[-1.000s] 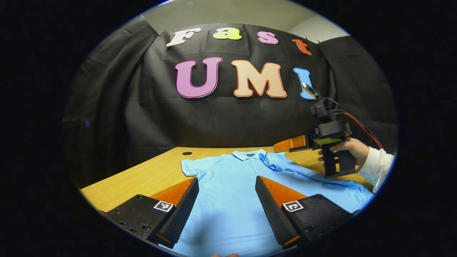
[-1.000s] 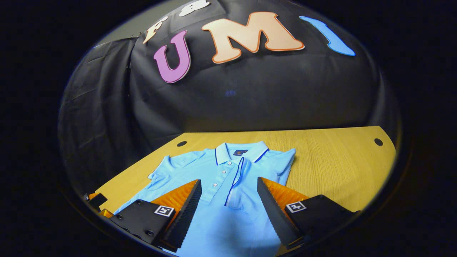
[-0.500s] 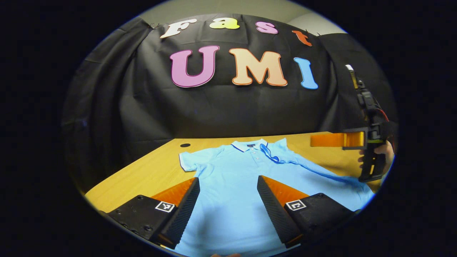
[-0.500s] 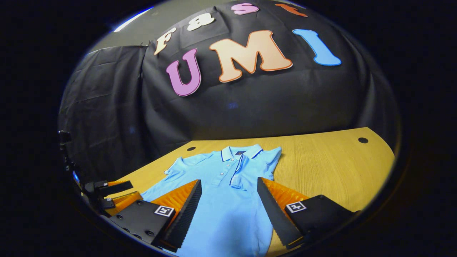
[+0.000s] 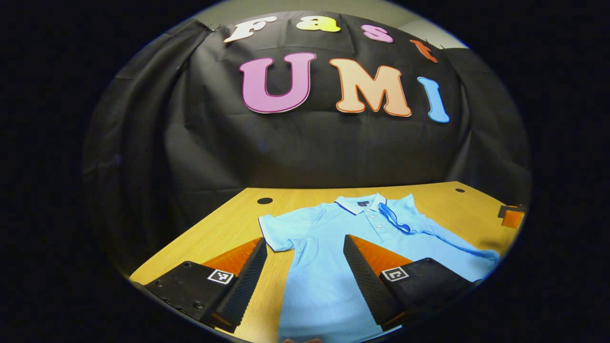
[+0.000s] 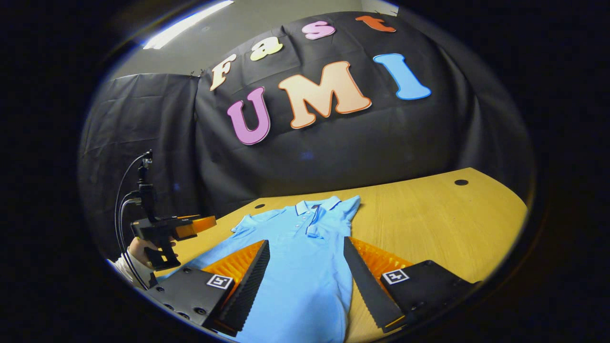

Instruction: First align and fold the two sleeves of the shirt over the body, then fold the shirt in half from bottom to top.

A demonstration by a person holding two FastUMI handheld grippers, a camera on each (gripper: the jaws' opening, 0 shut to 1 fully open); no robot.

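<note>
shirt [image 5: 329, 257] flat on table [image 5: 224, 228] | 1 sleeve [image 6: 329, 219] already folded over body; other sleeve [image 5: 281, 233] pending | right gripper [image 6: 305, 281] pulled back since 1.0 s ago; spread, empty | left gripper [image 5: 302, 281] spread, shifted toward unfolded sleeve

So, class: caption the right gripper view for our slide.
Open right gripper over a light blue polo shirt on a wooden table.

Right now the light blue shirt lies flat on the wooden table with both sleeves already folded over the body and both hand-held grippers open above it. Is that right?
Not quite. One sleeve is folded over the shirt, but the other sleeve still sticks out on the table, as the left gripper view shows. The rest holds: the left hand-held gripper and the right hand-held gripper are open above it.
</note>
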